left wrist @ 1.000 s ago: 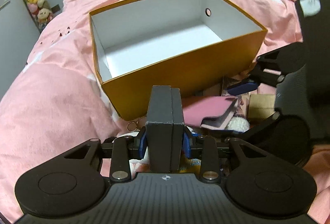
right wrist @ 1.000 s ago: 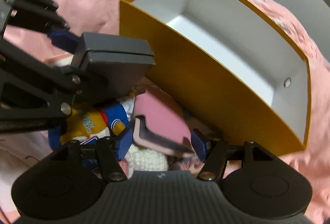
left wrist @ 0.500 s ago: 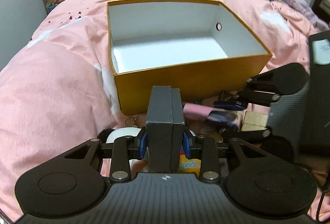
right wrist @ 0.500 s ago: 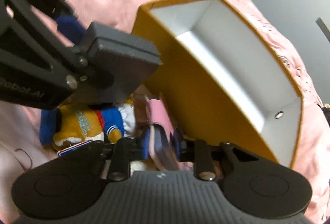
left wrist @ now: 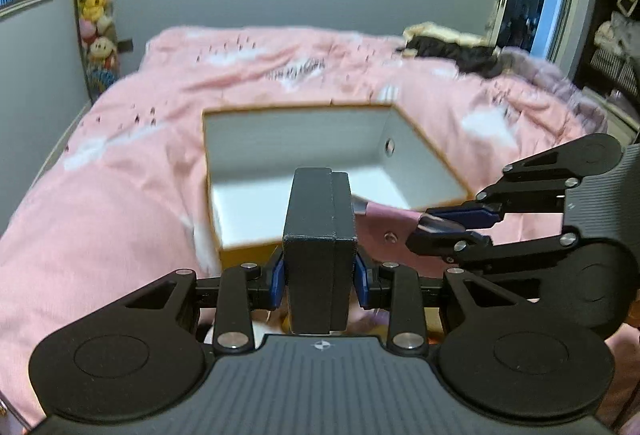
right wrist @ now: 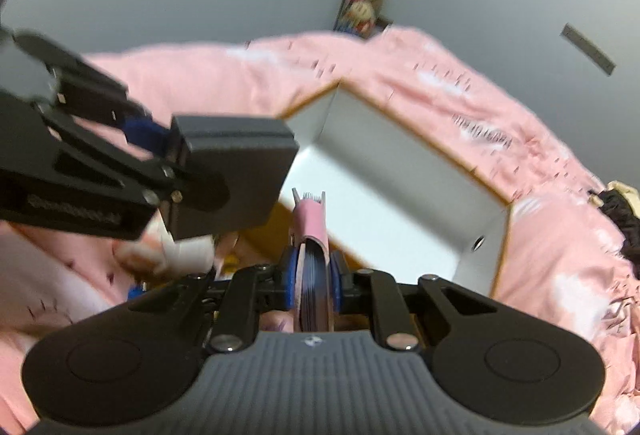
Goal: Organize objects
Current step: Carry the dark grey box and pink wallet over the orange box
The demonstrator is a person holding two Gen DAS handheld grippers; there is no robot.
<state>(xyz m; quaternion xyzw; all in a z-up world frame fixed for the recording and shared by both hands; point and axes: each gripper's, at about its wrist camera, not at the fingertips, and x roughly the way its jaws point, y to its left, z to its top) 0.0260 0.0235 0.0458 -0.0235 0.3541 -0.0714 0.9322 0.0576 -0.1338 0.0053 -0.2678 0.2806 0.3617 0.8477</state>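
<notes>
An open orange box (left wrist: 436,155) with a white inside sits on the pink bed; it also shows in the right wrist view (right wrist: 500,231). My left gripper (left wrist: 320,271) is shut on a dark grey flat case (left wrist: 320,219), held above the box's near edge; the case also shows in the right wrist view (right wrist: 236,159). My right gripper (right wrist: 312,279) is shut on a pink wallet (right wrist: 310,223), raised beside the box's near wall; the wallet also shows in the left wrist view (left wrist: 388,223), to the right of the case.
A pink duvet (left wrist: 100,195) covers the bed. A plush toy and small items (right wrist: 180,255) lie under the grippers, partly hidden. Dark clothes (left wrist: 460,51) lie at the far right. Stuffed toys (left wrist: 94,7) hang on the wall.
Both grippers have lifted up from the pile. The right gripper closed on the pink wallet and raised it beside the box. The left still holds the grey case.
</notes>
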